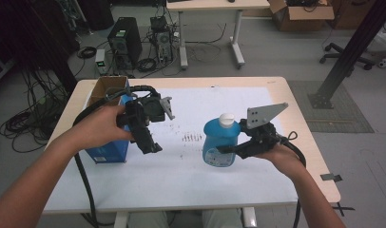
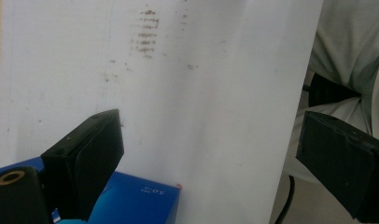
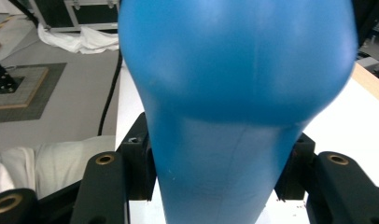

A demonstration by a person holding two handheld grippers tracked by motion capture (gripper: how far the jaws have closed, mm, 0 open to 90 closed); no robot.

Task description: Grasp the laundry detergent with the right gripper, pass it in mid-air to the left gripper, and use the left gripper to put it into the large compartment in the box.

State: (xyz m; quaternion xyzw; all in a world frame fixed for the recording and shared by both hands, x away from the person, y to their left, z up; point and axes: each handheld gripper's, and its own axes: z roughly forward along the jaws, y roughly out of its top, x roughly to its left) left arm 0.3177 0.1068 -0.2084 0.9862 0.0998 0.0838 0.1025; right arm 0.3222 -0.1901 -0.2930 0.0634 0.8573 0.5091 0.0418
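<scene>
A blue bottle with a white cap stands upright at the middle right of the white sheet. My right gripper comes in from the right and is shut on it. In the right gripper view both jaws press on the narrow part of the bottle, held by the right gripper. I cannot tell whether the bottle's base touches the sheet. My left gripper hangs open above the sheet, just right of a blue carton. The left gripper has nothing between its jaws.
The blue carton is open at the top and sits at the table's left side. Brown smudges mark the sheet between the grippers. The person's legs lie past the near table edge. Computers and cables stand on the floor beyond.
</scene>
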